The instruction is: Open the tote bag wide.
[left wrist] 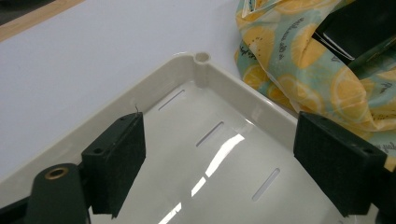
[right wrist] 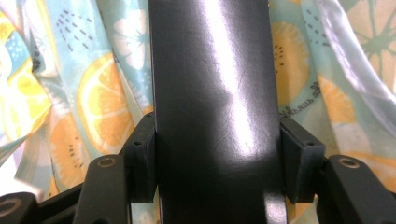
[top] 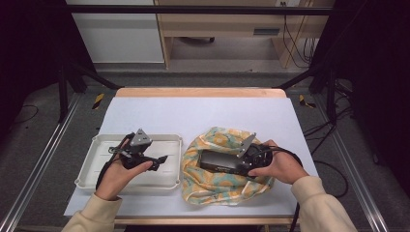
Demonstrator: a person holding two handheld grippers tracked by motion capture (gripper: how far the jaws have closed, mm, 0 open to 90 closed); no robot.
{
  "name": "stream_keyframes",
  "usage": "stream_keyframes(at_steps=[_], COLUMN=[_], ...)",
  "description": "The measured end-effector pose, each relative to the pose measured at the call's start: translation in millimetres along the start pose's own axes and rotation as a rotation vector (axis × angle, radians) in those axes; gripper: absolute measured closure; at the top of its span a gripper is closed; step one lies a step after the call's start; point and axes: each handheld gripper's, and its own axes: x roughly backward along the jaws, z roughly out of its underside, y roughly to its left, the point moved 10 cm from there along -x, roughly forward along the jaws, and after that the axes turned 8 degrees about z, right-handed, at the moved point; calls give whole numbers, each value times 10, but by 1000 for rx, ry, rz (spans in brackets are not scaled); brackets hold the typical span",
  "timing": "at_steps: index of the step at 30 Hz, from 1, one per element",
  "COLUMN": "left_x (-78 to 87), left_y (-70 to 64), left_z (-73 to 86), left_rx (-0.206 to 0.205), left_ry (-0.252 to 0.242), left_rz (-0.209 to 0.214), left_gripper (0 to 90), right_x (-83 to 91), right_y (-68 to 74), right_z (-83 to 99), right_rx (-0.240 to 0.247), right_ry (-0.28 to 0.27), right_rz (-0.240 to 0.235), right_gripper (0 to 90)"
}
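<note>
You've grabbed the box, but the tray is still bare.

At 9 o'clock your left gripper (top: 162,158) waits wide open over the white tray (top: 96,145). At 3 o'clock your right gripper (top: 241,166) squeezes the black box (top: 220,161) on the lemon cloth (top: 212,191); moving it looks left to do.

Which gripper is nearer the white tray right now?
Left. The left gripper hovers open over the white tray, near its right rim. The right gripper is beside the tray, shut on a black case lying on the lemon-print cloth.
</note>
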Motion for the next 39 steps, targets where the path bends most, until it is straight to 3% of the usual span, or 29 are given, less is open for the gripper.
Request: stream_keyframes(at_steps=[13,24,39], left_x=[8,29,47], left_y=[25,55,77], left_z=[14,19,30], left_rx=[6,12,19], left_ry=[3,2,4], left_rz=[-2,-7,-9], left_gripper=[171,171,171], right_x=[193,427,721], right_y=[-3,17,-56], right_z=[-19,-49,-179], right_rx=[14,35,5], right_ry=[-103,-141,-229], right_rz=[23,24,70], right_gripper=[430,431,431])
